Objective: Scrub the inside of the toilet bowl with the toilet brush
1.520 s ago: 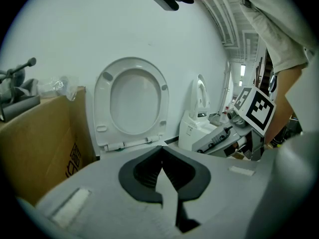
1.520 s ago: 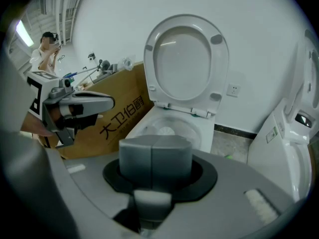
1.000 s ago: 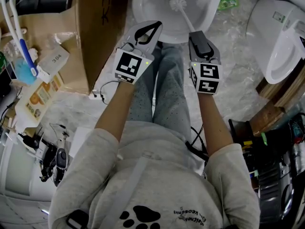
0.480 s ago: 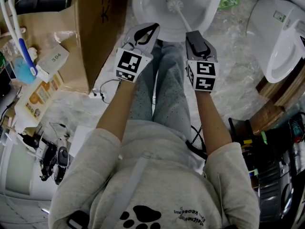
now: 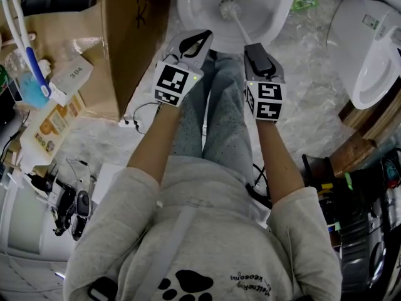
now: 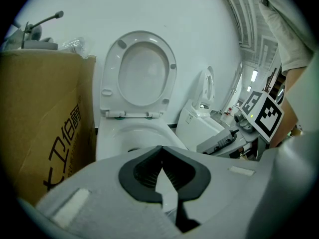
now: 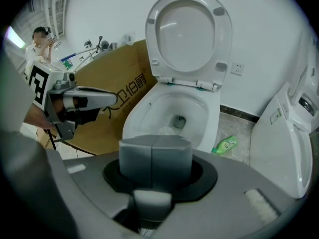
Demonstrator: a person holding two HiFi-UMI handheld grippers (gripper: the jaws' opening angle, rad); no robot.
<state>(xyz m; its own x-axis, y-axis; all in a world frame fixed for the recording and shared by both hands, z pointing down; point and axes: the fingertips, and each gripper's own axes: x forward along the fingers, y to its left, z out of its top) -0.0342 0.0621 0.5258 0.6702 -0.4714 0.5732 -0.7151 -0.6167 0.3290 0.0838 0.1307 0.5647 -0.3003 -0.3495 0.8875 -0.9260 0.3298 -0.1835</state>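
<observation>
The white toilet bowl (image 5: 276,14) lies at the top of the head view, its seat and lid (image 7: 189,29) raised. The toilet brush (image 5: 229,6) has its white bristle head inside the bowl, near the bottom. Its handle slants back to my right gripper (image 5: 253,45), which is shut on it. In the right gripper view (image 7: 154,143) the bristles (image 7: 167,131) peek out just above the shut jaws; the handle is hidden. My left gripper (image 5: 202,35) hovers at the bowl's front left rim (image 6: 130,133), its tips (image 6: 160,151) together, holding nothing.
A tall cardboard box (image 5: 128,36) stands close on the left of the toilet. A second white toilet (image 5: 366,49) stands at the right. A green bottle (image 5: 303,2) lies on the floor between them. The person's legs (image 5: 216,118) are before the bowl. Clutter and cables fill the lower left.
My right gripper has shifted slightly left and toward the bowl, with the brush head moving a little inside it. The left gripper has hardly moved.
</observation>
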